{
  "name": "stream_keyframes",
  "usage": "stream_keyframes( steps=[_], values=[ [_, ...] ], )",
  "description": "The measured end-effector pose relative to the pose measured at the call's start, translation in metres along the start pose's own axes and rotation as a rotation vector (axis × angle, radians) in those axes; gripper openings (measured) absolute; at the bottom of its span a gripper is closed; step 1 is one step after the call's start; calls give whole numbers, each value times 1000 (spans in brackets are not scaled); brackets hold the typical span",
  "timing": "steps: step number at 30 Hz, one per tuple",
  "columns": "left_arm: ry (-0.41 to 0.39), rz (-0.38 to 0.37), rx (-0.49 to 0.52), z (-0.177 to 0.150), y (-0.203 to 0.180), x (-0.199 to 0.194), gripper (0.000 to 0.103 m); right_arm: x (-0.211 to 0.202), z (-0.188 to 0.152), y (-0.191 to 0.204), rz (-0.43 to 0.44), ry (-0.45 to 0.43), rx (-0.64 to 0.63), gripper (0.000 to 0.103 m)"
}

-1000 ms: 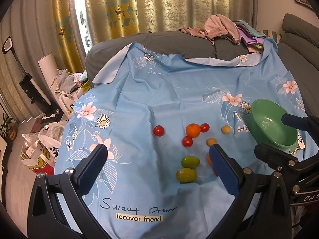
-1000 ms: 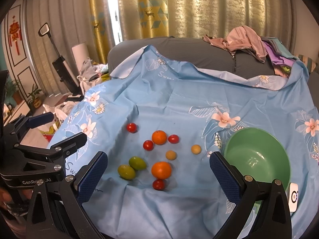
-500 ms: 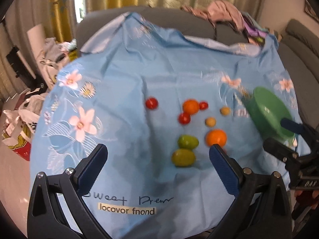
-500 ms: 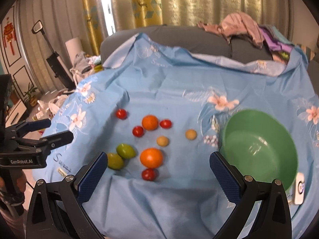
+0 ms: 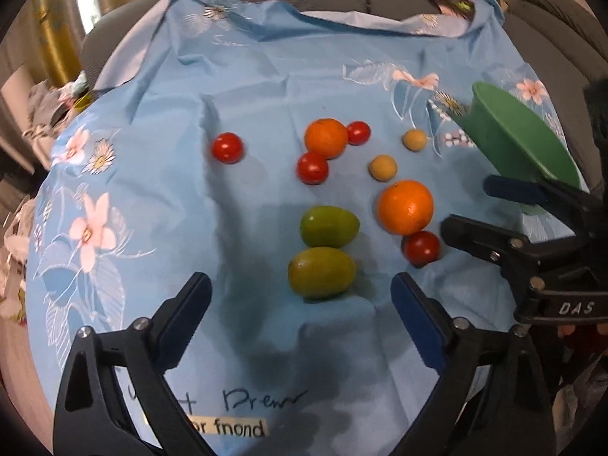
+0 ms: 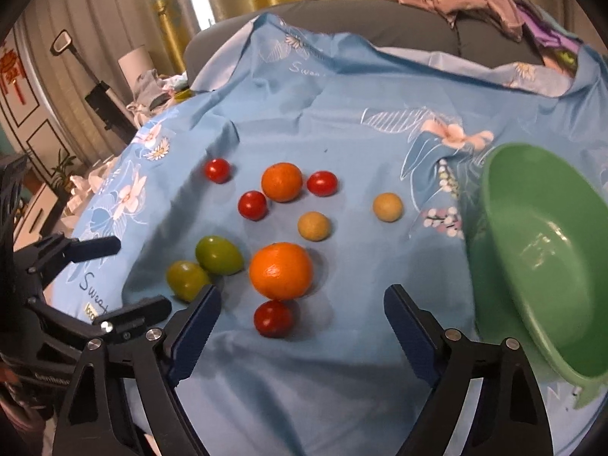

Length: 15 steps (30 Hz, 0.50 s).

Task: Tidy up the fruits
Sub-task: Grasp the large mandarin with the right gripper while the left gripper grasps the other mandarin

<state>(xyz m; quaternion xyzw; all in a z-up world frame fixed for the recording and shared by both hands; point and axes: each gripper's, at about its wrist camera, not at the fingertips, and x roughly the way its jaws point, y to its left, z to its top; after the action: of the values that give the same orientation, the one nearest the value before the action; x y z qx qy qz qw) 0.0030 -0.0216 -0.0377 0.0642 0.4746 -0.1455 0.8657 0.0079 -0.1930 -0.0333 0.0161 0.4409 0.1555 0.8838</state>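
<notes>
— What do you have under the left gripper [image 5: 300, 296]?

— I see its blue-padded fingers [image 5: 188, 304] standing wide apart and closing a little, with nothing pressed between them. Just ahead of them lies the nearer olive-green oval fruit [image 5: 321, 273], touching a second green oval fruit [image 5: 329, 226] behind it. Both rest on the light blue flowered cloth [image 5: 159, 190] spread over the surface.

— And the right gripper [image 6: 300, 307]?

— Its fingers [image 6: 408, 325] are also wide and closing, empty. A small red tomato [image 6: 273, 318] sits just beyond the gap, touching the large round orange [image 6: 281, 270] behind it.

— The rest of the fruit?

— Farther back I have a smaller orange [image 6: 281, 182] with a red tomato on either side, one at its left front [image 6: 252, 205] and one at its right [image 6: 322, 183]. A fourth tomato [image 6: 217, 170] lies apart to the left. Two small tan round fruits [image 6: 313, 225] lie right of centre, well apart from each other.

— Where is the container?

— The green plastic bowl [image 6: 494, 197] stands at the right edge of the cloth, tilted, with no fruit inside. All the fruit is on the cloth, beside it.
</notes>
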Motion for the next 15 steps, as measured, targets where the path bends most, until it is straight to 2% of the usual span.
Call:
stream_keyframes(
  steps=[3,5,7,8,15],
  values=[
    [29,-6,25,0,-2,14,82,9,2,-3,17,5,-10,83],
    [53,-2,23,0,-1,24,75,15,5,-4,28,7,-14,82],
    [64,-8,14,1,1,30,72,20,7,-6,40,11,-13,82],
    [65,-12,13,2,2,32,66,23,7,-8,49,17,-9,82],
    [73,-39,26,6,-1,38,56,38,10,-9,84,44,-3,77]
  ],
)
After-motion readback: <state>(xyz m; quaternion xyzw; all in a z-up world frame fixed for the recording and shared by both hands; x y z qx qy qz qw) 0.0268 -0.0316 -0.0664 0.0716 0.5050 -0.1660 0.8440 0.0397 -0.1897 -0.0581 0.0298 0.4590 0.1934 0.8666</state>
